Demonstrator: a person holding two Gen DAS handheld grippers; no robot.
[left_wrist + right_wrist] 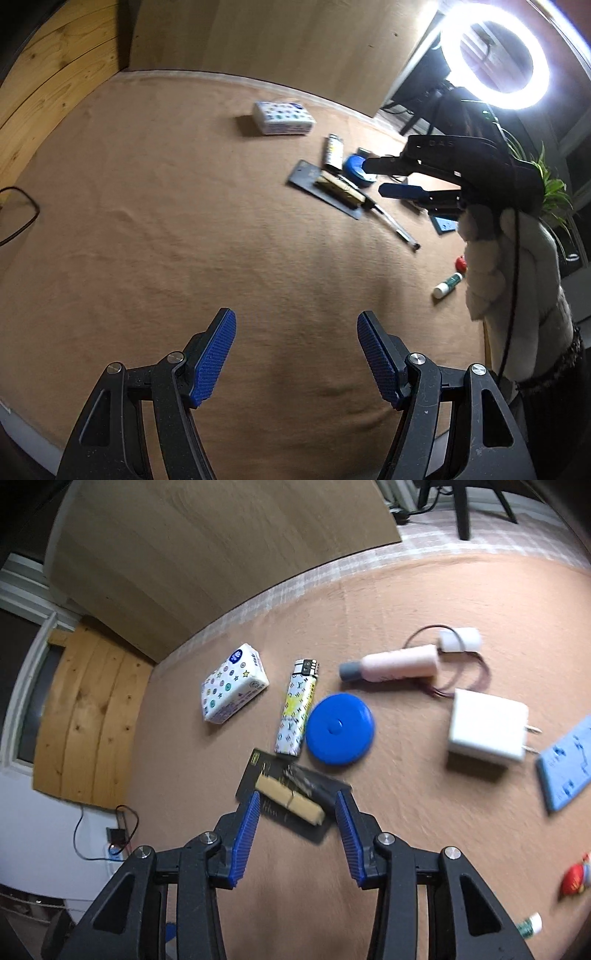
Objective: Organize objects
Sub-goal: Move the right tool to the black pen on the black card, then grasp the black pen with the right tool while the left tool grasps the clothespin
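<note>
Seemingly the step in hand is a reach for a first object on the tan cloth-covered table [424, 602], since the right gripper [297, 803] hangs tilted downward over a dark flat rectangular card [291, 812] with a pale beige stick-shaped bar [290, 802] lying on it; its blue ribbed pads stand at a moderate gap on either side of the bar, and I cannot tell whether they touch it, so nothing reads as held yet; just ahead of the fingertips lie a white patterned lighter [295, 710] and a round blue disc-shaped case [340, 729], with a white printed tissue pack [232, 683] ahead and to the left; the next move calls for settling lower, squaring the jaws across the bar's narrow width, and closing without pinching the card beneath; the left gripper [295, 354] is spread wide and empty over bare cloth, with the clutter far ahead and to its right; only the right wrist view shows a pink tube with a grey cap [391, 666], a white plug-in charger [487, 729] and a light blue flat panel [569, 760]; only the left wrist view shows a clear pen [397, 227] beyond the card, a glowing ring light [495, 55], and the white-gloved hand [491, 266] carrying the right tool.
</note>
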